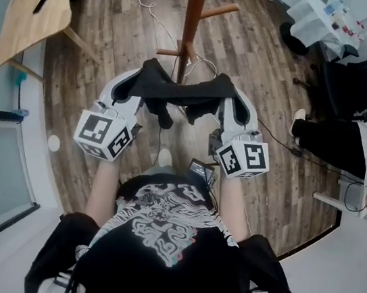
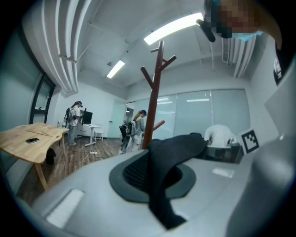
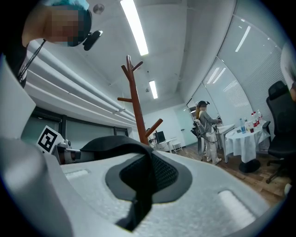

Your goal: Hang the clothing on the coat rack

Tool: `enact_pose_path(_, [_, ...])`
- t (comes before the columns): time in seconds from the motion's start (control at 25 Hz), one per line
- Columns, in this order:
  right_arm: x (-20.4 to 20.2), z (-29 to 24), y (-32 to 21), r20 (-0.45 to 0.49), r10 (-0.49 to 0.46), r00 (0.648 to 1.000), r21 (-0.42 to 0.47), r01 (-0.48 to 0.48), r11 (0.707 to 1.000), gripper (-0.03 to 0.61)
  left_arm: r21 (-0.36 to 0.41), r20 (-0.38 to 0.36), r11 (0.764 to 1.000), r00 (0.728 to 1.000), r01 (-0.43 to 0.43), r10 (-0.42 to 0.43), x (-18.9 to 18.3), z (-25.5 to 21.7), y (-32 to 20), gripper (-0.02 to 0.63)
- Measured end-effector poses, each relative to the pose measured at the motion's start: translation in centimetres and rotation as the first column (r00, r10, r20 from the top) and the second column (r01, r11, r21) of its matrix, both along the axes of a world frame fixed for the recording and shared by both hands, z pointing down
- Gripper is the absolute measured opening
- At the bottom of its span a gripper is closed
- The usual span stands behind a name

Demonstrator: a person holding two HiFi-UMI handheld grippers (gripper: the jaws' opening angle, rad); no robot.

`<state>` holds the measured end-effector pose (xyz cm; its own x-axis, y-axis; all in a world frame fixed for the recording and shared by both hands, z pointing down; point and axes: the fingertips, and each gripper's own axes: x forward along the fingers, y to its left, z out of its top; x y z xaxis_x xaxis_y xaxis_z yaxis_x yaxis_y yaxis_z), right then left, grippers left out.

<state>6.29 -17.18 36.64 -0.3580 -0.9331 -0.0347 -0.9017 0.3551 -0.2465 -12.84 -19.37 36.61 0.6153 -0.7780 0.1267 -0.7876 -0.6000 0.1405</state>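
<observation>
The black cloth garment (image 1: 178, 92) hangs stretched crosswise between the left gripper (image 1: 133, 84) and the right gripper (image 1: 231, 100), each clamped tight on one end. The reddish-brown wooden coat rack (image 1: 193, 14) stands just ahead, its pole midway between them, neither hand nearer.

In the head view, your clothing (image 1: 178, 92) spans mid-frame between both grippers. Its left end sits in the jaws of your left gripper (image 1: 133, 82), its right end in the jaws of your right gripper (image 1: 231, 102). The coat rack (image 1: 194, 14) stands just behind the clothing, at top centre. A desk (image 1: 34, 1) fills the upper left, and a chair (image 1: 364, 81) sits at the right edge.
</observation>
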Motion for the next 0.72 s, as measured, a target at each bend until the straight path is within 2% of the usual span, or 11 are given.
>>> enact_pose_path(0.12, [-0.2, -0.1, -0.7, -0.004, 0.008, 1.000, 0.006, -0.008, 1.000, 0.012, 0.001, -0.007, 1.000, 1.000, -0.006, 0.006, -0.3, 0.0, -0.8, 0.009])
enact_pose_path(0.28, [0.0, -0.1, -0.6, 0.015, 0.018, 1.000, 0.010, -0.018, 1.000, 0.012, -0.007, -0.059, 1.000, 0.998, -0.021, 0.020, 0.1, -0.2, -0.8, 0.009])
enact_pose_path(0.44, [0.9, -0.4, -0.9, 0.008, 0.013, 1.000, 0.007, -0.013, 1.000, 0.012, 0.004, -0.045, 0.999, 0.998, -0.036, 0.036, 1.0, -0.6, -1.3, 0.009])
enact_pose_path(0.72, [1.8, 0.0, -2.7, 0.023, -0.020, 1.000, -0.006, 0.020, 1.000, 0.012, -0.021, -0.063, 1.000, 0.998, 0.011, -0.012, 1.8, -0.5, -2.6, 0.009])
